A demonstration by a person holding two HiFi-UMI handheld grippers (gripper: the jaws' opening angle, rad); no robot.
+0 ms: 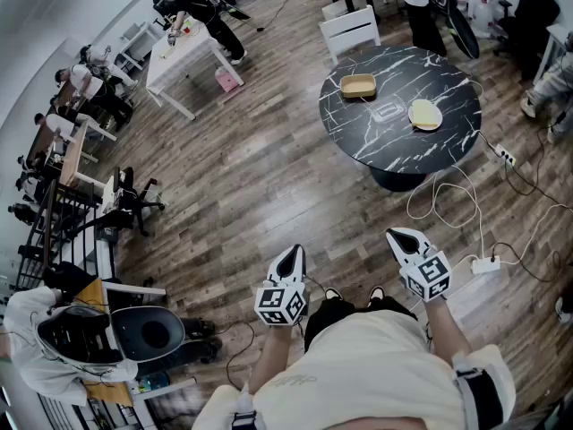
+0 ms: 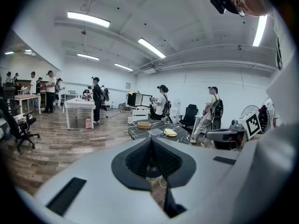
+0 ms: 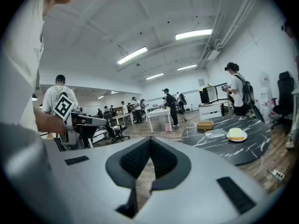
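Well short of the black marble table (image 1: 385,146), a person holds the left gripper (image 1: 294,253) and right gripper (image 1: 399,236) waist-high, jaws closed, empty.

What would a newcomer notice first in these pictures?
The round black table with white veins stands out on the wooden floor. It carries a yellow box, a clear dish and a plate with something yellow. Nearer the person, the left gripper and right gripper point toward it, both shut and empty.
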